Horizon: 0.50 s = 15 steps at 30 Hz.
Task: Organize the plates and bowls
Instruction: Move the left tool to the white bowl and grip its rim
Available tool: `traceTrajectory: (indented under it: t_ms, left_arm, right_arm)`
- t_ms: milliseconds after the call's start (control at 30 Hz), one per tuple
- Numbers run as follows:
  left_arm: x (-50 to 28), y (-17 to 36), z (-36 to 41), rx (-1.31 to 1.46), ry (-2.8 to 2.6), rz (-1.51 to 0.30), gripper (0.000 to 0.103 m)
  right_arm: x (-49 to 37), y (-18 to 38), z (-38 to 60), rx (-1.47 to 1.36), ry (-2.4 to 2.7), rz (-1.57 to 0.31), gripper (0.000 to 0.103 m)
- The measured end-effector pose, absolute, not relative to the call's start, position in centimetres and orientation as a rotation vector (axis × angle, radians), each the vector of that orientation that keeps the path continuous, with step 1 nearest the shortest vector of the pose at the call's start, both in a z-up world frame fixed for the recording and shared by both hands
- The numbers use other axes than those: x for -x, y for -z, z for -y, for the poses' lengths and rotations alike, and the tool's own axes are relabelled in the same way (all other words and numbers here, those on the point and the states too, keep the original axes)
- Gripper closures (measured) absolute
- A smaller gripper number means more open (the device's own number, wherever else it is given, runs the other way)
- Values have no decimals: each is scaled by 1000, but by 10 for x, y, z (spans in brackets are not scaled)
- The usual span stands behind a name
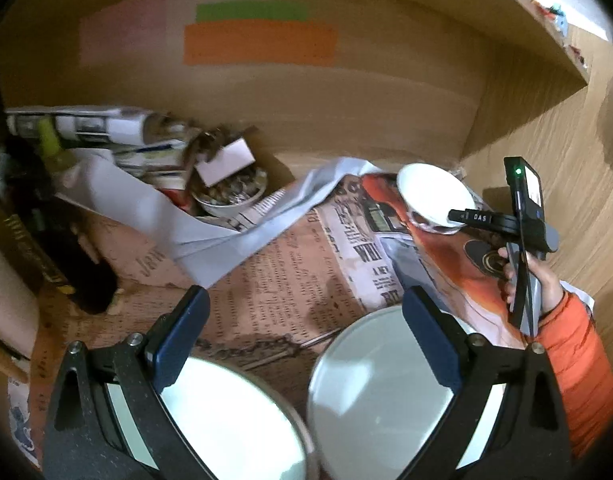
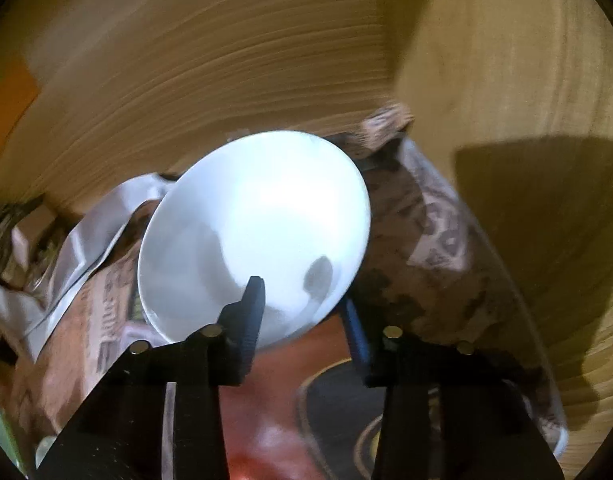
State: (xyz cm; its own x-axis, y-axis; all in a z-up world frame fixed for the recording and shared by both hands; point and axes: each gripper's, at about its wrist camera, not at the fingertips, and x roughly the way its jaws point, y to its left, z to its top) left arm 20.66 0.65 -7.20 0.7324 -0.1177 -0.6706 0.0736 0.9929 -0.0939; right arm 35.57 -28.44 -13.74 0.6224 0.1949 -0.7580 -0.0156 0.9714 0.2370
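White porcelain is what the right tongs (image 2: 302,300) are clenched on: a small bowl (image 2: 254,232) is pinched by its near rim, one finger inside, the other outside under the wall. It is held tilted, mouth turned towards the camera, above the newspaper (image 1: 298,280) near the right wall of the wooden shelf (image 1: 526,208); a rim grip is probably chosen because the bowl's body is too wide to be spanned. From the left wrist view the same bowl (image 1: 434,196) is seen at the tip of the right tongs (image 1: 464,216), and whether it is resting on the paper or lifted just clear of it cannot be told.

Two plates are counted close under the left camera: one plate (image 1: 378,392) to the right and a second plate (image 1: 234,420) to the left, lying side by side on the paper, edges close together. The left tongs (image 1: 306,300) are released, spread wide above both plates and grasping nothing, apparently kept ready for a plate.

Two bowls are counted in all: the held one, and a filled bowl (image 1: 230,196) further back holding small mixed items, beside crumpled papers (image 1: 106,128). The newspaper seems laid as a liner for the shelf.
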Motion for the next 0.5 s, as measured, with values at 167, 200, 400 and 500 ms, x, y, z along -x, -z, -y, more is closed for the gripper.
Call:
traceTrajectory:
  t_ms: [167,200,400,500]
  left_arm:
    - [-236,77,4,92,99,-818,5]
    - [-242,78,6,92,89,-828,5]
    - [-280,89,23,72,32,-881,5]
    - [-298,101,24,97,-3,-923,5]
  right_arm:
    - [-336,137,264,-167,-273,-910,71]
    - [-331,137,259,-155,-303,-910,71]
    - [-307,135,234,-96,-484,-926,71]
    - [-300,135,223,-40,-530,-911,68]
